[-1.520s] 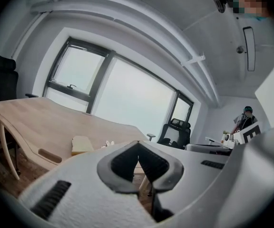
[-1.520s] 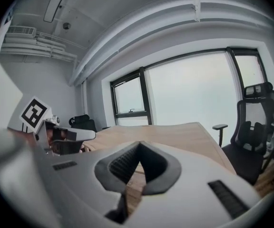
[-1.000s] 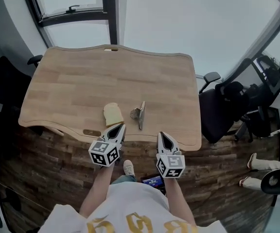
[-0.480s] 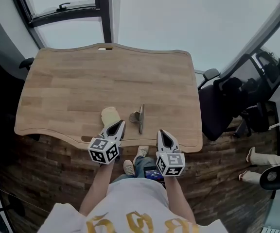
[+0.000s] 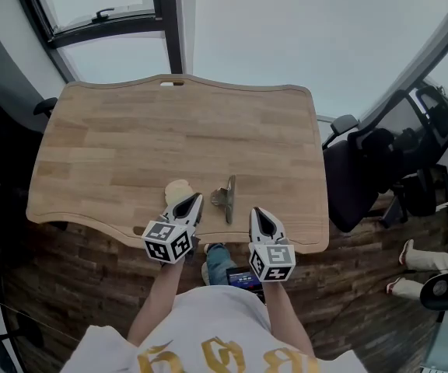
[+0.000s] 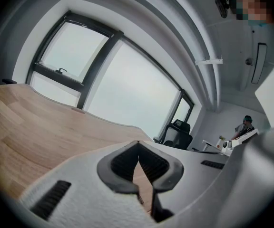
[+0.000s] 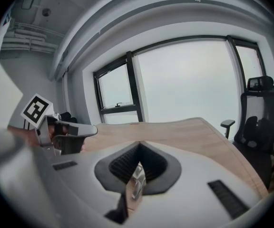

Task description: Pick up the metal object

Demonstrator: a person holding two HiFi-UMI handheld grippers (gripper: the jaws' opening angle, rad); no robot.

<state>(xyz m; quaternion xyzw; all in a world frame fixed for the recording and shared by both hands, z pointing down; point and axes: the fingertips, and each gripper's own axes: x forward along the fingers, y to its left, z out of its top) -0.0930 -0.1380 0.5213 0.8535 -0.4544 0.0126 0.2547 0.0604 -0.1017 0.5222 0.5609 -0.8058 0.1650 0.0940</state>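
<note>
Left gripper (image 5: 195, 198): jaws pressed together, nothing between them. Right gripper (image 5: 255, 210): tips also together and empty, though its own view shows the metal object (image 5: 225, 199) through the gap behind them. Both have moved forward over the near edge of the table (image 5: 169, 130) since a second ago. The object lies flat on the wood at 3 o'clock from the left tip and 11 o'clock from the right tip, touching neither. Judgement: approach phase; the jaws must open before any grasp. Compared with the earlier frame, the left gripper now partly covers the pale slice (image 5: 177, 187), and the object sits nearer both tips.
</note>
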